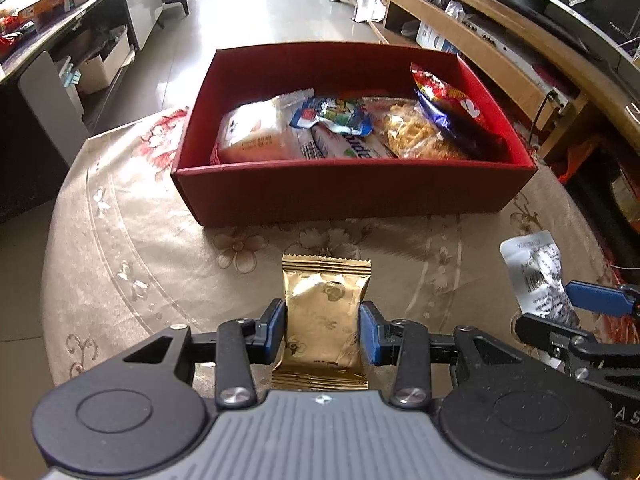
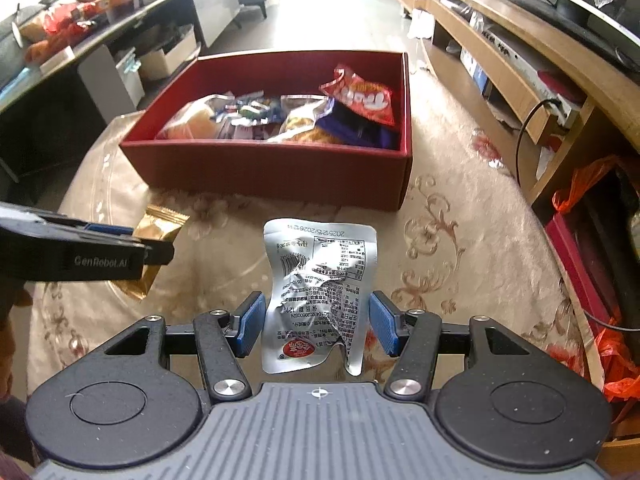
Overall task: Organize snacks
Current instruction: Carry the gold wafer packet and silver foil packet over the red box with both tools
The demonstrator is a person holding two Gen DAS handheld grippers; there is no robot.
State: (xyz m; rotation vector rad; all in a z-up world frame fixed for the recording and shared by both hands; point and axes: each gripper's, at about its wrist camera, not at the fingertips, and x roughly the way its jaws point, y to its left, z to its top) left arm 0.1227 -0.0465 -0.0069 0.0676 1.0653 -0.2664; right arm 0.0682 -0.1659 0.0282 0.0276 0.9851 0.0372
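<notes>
A gold snack packet (image 1: 325,308) stands upright between the blue pads of my left gripper (image 1: 323,332), which is shut on it just above the flowered tablecloth (image 1: 152,248). My right gripper (image 2: 317,328) is shut on a crumpled silver foil packet (image 2: 316,276) with printed text. Each view catches the other hand: the right gripper (image 1: 560,312) with the silver packet (image 1: 532,264) at the right edge, the left gripper (image 2: 140,242) with the gold packet (image 2: 162,222) at the left. Beyond both stands an open red box (image 1: 352,194) (image 2: 264,170) holding several snack bags.
The round table's cloth (image 2: 460,240) ends close behind and beside the box. A wooden TV cabinet (image 1: 500,52) runs along the right, a low grey cabinet (image 1: 140,8) with clutter along the left. An orange plastic bag (image 2: 616,364) lies by the table's right side.
</notes>
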